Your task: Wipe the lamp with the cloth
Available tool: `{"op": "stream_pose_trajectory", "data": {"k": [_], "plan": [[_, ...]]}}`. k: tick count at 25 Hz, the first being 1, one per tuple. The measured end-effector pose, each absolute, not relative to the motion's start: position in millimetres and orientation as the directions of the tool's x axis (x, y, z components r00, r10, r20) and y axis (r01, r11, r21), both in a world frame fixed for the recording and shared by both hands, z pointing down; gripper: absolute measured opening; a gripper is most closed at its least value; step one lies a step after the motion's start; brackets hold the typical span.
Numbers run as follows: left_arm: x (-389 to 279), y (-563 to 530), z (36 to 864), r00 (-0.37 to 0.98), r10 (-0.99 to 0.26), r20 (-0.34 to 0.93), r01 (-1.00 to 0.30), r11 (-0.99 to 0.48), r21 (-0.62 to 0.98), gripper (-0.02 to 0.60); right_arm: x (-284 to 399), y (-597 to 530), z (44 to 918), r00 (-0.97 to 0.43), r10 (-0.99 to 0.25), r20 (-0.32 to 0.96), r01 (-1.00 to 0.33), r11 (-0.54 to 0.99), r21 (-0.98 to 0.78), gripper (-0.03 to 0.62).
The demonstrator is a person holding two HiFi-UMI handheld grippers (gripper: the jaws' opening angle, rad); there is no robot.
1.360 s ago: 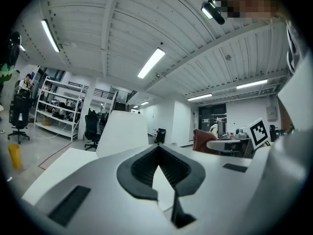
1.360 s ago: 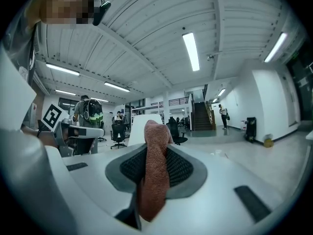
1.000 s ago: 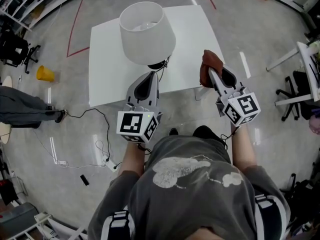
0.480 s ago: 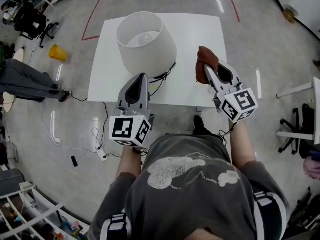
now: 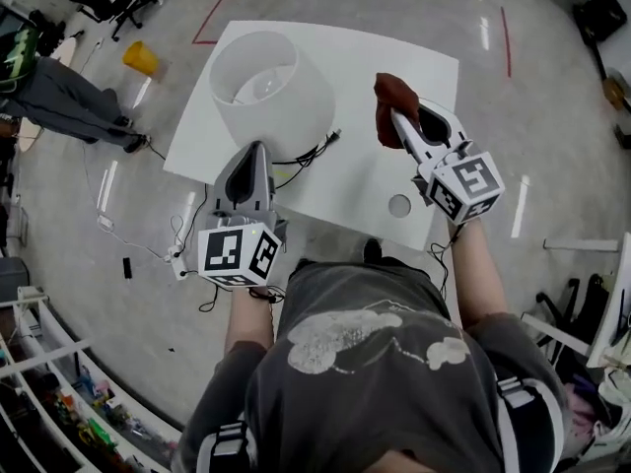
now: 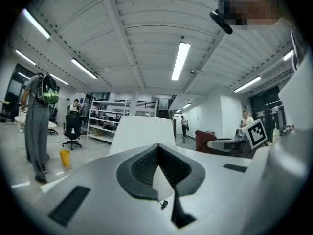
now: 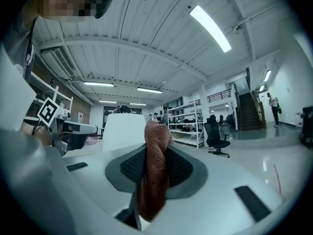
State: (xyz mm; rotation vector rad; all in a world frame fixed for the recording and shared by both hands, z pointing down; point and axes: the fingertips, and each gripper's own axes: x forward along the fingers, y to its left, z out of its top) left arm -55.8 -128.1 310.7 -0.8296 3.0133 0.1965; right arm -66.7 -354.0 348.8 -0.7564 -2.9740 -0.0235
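Rust-brown cloth [image 5: 390, 101] pinched in right gripper [image 5: 396, 118], apart from the lamp [image 5: 271, 92]; left gripper [image 5: 254, 152] clenched empty; wiping looks unstarted.

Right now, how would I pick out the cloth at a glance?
Find the white table with the white lamp on it. Right of the lamp, the right gripper holds the cloth in its jaws: the only rust-brown, bunched thing there.

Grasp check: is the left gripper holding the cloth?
No, the brown cloth is clamped in the right gripper; the left gripper is shut, empty.
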Motion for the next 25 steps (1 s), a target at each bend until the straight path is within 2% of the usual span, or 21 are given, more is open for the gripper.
{"op": "stream_pose_trajectory", "data": {"k": [5,14,21,25], "plan": [[-62.2,-119.4,291.4,-0.910,-0.411,-0.047,-0.413,0.907,0.084,0.008,-114.4,-337.5,316.7,-0.820,0.571,0.034,0.572,0.820,0.021,0.091],[-96.3,-93.9,289.7,-0.935,-0.350,-0.052,-0.353,0.933,0.065,0.008,-209.5,-276.7,274.3,-0.732,0.681,0.015,0.674,0.721,0.162,0.091],[-113.3,-81.2,289.5,-0.938,-0.345,-0.040,-0.347,0.934,0.089,0.007,-243.0,-230.6,289.7,-0.650,0.747,0.138,0.745,0.593,0.306,0.091],[-116.2,-80.0,296.1,-0.935,-0.355,-0.028,-0.356,0.929,0.103,0.008,-240.5,-222.3,302.2,-0.621,0.770,0.148,0.765,0.553,0.330,0.091]]}}
